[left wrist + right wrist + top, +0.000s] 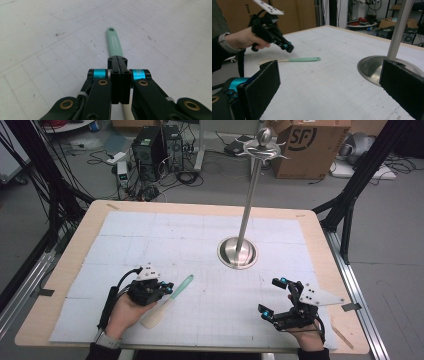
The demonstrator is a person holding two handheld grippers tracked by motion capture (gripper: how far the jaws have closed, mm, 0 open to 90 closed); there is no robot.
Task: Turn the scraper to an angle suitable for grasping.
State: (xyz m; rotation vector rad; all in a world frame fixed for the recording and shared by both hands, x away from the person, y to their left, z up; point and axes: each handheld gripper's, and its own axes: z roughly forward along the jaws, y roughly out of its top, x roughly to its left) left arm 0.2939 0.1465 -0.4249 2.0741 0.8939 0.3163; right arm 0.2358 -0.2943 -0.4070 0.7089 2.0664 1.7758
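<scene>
The left hand-held gripper point(167, 287) hovers with jaws pressed together and empty over the mint-handled spatula point(170, 299), which lies flat on the bench point(150, 230) — closed like this, it may just nudge the spatula aside. The right hand-held gripper point(272, 297) rests wide open near the metal hanging stand point(239, 251); no containers here.

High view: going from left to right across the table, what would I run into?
Left gripper in the person's left hand → mint-handled spatula lying on the white mat → steel stand with its tall pole → right gripper, its fingers spread wide.
</scene>
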